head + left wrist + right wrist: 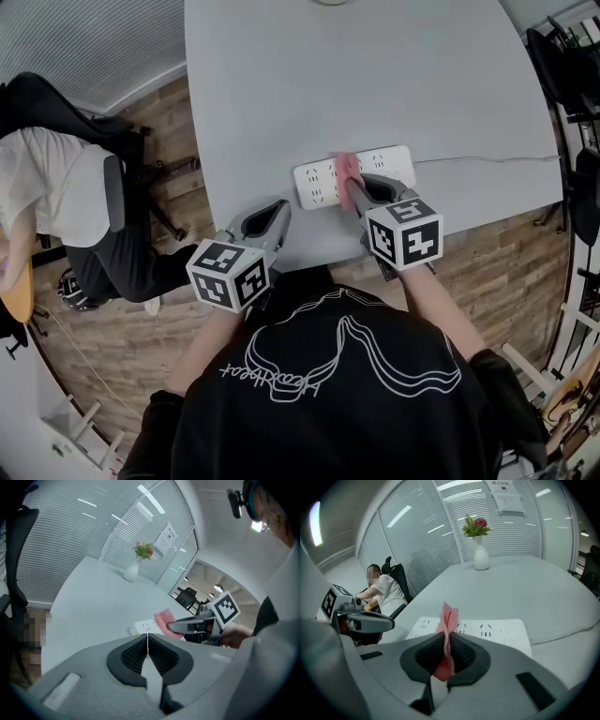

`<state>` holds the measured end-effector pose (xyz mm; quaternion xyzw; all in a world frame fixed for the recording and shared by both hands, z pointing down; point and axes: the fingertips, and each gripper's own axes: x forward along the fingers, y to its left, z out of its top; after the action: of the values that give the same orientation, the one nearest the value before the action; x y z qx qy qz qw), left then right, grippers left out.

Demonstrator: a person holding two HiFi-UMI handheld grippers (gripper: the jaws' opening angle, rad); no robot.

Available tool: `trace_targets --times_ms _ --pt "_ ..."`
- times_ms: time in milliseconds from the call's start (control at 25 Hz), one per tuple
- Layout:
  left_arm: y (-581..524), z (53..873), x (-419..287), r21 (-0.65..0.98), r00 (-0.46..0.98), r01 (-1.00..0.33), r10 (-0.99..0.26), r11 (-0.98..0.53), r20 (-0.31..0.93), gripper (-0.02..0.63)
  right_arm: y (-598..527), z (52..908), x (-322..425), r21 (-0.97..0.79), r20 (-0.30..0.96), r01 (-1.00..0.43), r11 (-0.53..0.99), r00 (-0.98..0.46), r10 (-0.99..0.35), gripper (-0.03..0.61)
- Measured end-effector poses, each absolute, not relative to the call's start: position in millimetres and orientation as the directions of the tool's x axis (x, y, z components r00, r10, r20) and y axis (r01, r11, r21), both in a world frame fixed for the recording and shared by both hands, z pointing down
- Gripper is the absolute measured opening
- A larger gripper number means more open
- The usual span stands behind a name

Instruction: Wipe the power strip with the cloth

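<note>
**Head view:** power strip lies flat near the near edge of the tabletop, with its cable running off toward the right edge. Pink cloth sits across the strip's middle, touching its top face. Right gripper reaches in from the near edge with its tips at the cloth. Left gripper hangs over the near edge, left of the strip and not touching it. A seated person is off the left side, not involved.

**Left gripper view:** left jaws together, pads meeting, holding nothing. Only a thin pale line shows in the seam and I can't tell what it is. Strip lies ahead with the cloth on it and the right gripper over it. Vase stands at the far edge.

**Right gripper view:** right jaws clamped on the cloth, a folded bunch sticking up and forward between the pads. Strip is just ahead and below, sockets visible. Left gripper sits off to the left.

**Step:** wiping looks under way, with the cloth on the strip mid-length.

**Next:** likely a drag along the strip with light downward pressure and a firm clamp. The strip is loose and may slide. The left gripper is free to pin one end.
</note>
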<state>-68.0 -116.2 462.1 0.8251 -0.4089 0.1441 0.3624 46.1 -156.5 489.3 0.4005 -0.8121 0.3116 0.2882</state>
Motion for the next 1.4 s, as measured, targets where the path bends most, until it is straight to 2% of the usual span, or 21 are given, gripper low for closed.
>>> trace_targets --times_ms 880,1400 --pt "-111 465 -57 0.481 0.627 -0.777 -0.564 -0.406 0.537 0.015 -166 491 133 -0.210 0.731 -0.907 0.365 -0.394 -0.557 0.038" --pt "-112 467 -57 0.481 0.632 -0.774 -0.555 -0.412 0.541 0.015 -174 491 172 -0.089 0.759 -0.937 0.337 -0.283 -0.586 0.037"
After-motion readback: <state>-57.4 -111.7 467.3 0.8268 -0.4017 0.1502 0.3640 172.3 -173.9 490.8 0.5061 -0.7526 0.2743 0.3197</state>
